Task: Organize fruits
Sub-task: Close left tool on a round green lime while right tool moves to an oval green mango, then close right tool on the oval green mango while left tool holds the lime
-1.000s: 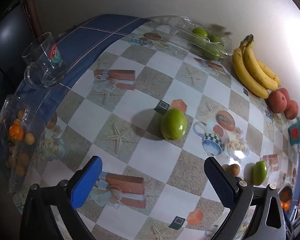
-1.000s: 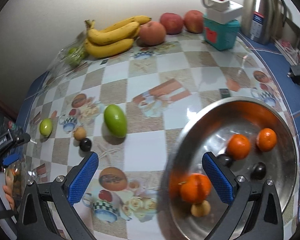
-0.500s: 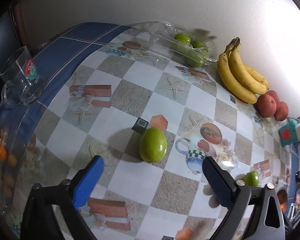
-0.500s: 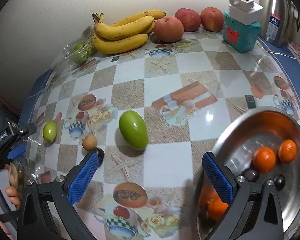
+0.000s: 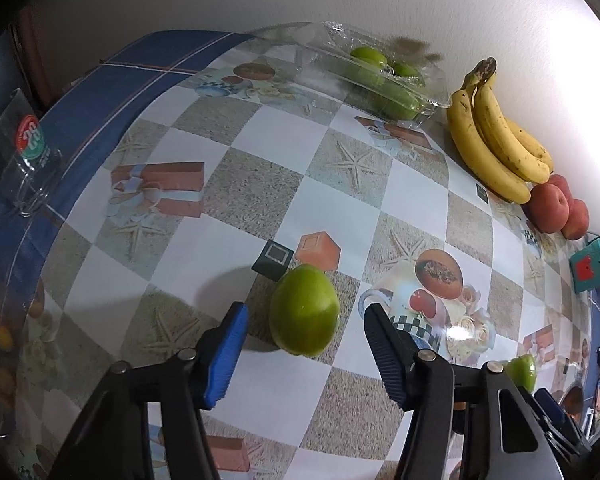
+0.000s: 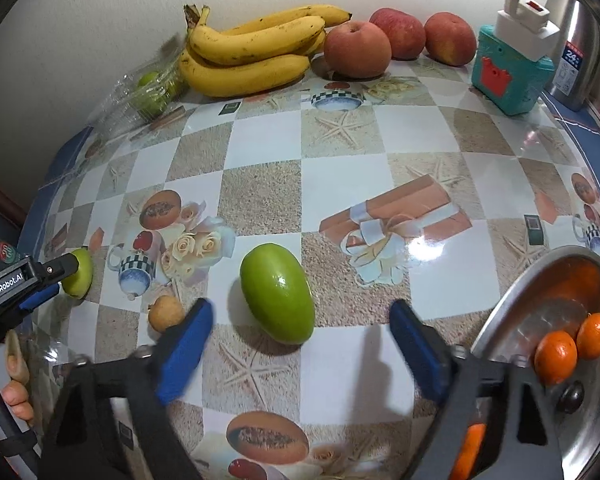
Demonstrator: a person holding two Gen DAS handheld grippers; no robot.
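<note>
1. Green fruit [image 5: 304,310] is seen lying on the desk [image 5: 260,184], between the left hand-held gripper [image 5: 304,344] pads, untouched, jaws just closing.
2. Right hand-held gripper [image 6: 300,344] is likewise closing around a bigger green fruit [image 6: 278,292], gaps left.

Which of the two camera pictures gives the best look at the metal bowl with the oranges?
The right wrist view: the metal bowl fills its lower right corner, oranges inside. In the left wrist view only a tiny sliver shows at the right edge.
</note>
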